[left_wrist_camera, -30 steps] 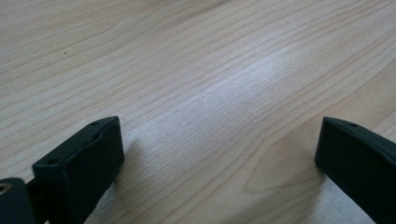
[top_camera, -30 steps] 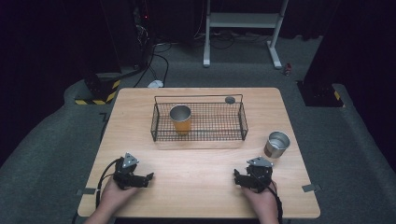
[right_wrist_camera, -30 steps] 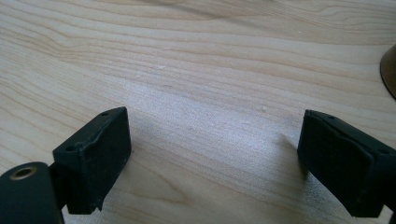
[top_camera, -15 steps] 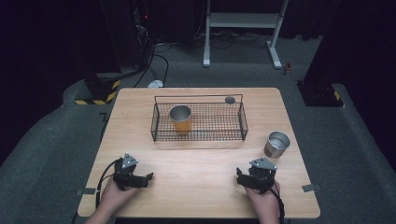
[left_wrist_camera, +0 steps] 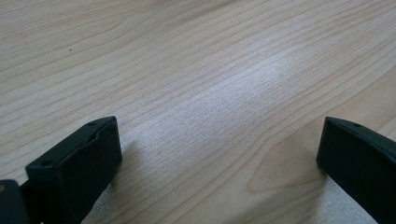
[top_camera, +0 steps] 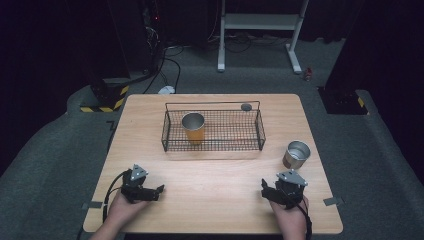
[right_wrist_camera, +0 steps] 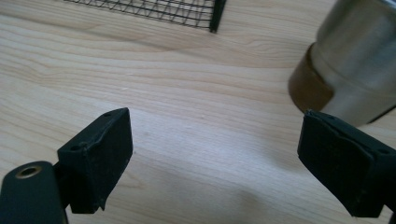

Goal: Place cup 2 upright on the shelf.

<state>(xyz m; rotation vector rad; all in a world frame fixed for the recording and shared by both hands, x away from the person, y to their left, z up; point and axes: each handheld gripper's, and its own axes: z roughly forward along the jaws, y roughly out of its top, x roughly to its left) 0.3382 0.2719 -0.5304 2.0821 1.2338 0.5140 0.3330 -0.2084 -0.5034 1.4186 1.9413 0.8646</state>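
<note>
A black wire basket (top_camera: 260, 131) stands at the table's middle back, with an orange cup (top_camera: 193, 128) with a metal rim upright in its left part. A silver cup (top_camera: 296, 154) stands on the wood to the right of the basket; in the right gripper view the silver cup (right_wrist_camera: 355, 60) sits just beyond the right jaw. My left gripper (top_camera: 158, 190) rests near the front left edge, open over bare wood (left_wrist_camera: 219, 149). My right gripper (top_camera: 269, 189) rests near the front right, open and holding nothing (right_wrist_camera: 215, 154).
A small dark round object (top_camera: 246, 107) lies on the table just behind the basket. The basket's near corner (right_wrist_camera: 215, 14) shows at the top of the right gripper view. The wooden table (top_camera: 215, 175) has bare room between the grippers. Cables and a stand are on the floor behind.
My right gripper has shifted slightly right and toward the table's near edge. The left gripper has hardly moved. Both cups stay put.
</note>
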